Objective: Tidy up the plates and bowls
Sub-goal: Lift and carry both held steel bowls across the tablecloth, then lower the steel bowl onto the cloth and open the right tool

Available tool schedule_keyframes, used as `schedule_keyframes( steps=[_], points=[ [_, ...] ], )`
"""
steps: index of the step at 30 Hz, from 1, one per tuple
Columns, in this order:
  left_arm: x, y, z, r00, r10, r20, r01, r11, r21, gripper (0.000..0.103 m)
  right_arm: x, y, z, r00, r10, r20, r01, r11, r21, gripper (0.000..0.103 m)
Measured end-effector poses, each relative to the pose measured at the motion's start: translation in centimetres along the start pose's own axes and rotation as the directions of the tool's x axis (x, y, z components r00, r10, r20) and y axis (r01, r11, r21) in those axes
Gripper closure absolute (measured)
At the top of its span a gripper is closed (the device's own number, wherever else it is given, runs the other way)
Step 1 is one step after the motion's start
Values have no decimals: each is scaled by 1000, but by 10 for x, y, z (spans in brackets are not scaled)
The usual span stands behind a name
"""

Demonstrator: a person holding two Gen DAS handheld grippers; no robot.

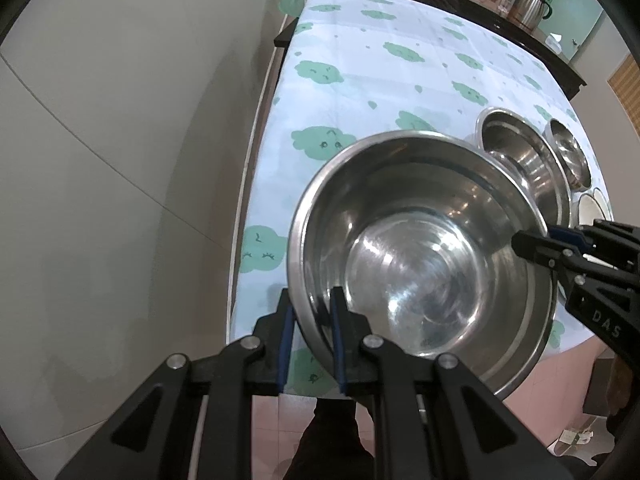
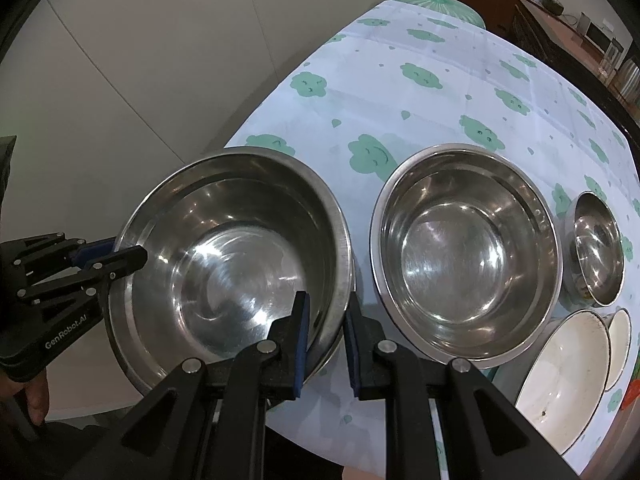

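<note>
**A:** In the left wrist view, why is the large steel bowl (image 1: pixel 420 256) tilted over the table's near corner?

**B:** I'd say because it is carried from two sides. The left gripper (image 1: pixel 310 320) has its blue pads closed on the near rim, one finger inside the wall and one outside. The right gripper (image 1: pixel 536 246) pinches the opposite rim. A wide, slick bowl would likely swing if held at one edge only.

**A:** And the rest?

**B:** Beyond it, a medium steel bowl (image 1: pixel 520 156) and a small steel bowl (image 1: pixel 570 152) sit on the cloud-print tablecloth (image 1: pixel 360 80), lined up by size.

**A:** Does the right wrist view agree?

**B:** Yes. The right gripper (image 2: pixel 326 320) is narrowed onto the rim, straddling it, and the left gripper (image 2: pixel 128 256) clamps the far edge. The large bowl hangs at the table's edge, just beside the medium bowl (image 2: pixel 466 256). Two white bowls (image 2: pixel 560 368) rest nearer the corner. Judging by that grouping, nesting steel with steel looks like the aim.
</note>
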State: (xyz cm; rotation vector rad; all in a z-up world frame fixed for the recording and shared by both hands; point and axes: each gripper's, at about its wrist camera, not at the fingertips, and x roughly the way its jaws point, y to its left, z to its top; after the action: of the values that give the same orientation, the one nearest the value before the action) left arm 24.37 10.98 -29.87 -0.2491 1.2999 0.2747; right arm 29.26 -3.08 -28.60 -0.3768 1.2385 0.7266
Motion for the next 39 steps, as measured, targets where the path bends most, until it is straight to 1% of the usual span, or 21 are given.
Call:
schedule_keyframes(
  steps=[16, 25, 33, 37, 39],
  points=[
    [14, 0, -4, 1000, 4, -20, -4, 1000, -15, 88, 13, 0, -1, 1000, 17, -23, -18, 1000, -22, 85],
    [24, 0, -7, 999, 8, -36, -9, 1000, -15, 88, 21, 3, 0, 999, 15, -52, -17, 999, -41, 84],
    [27, -2, -7, 999, 6, -41, -6, 1000, -15, 88, 23, 6, -1, 998, -8, -57, 4, 997, -71, 82],
    [27, -1, -7, 999, 4, -46, -5, 1000, -18, 87, 23, 5, -1, 998, -3, -60, -1, 998, -65, 82],
    [27, -1, -7, 999, 9, -47, -9, 1000, -14, 85, 22, 4, 0, 998, 2, -61, -5, 998, -58, 82]
  ],
)
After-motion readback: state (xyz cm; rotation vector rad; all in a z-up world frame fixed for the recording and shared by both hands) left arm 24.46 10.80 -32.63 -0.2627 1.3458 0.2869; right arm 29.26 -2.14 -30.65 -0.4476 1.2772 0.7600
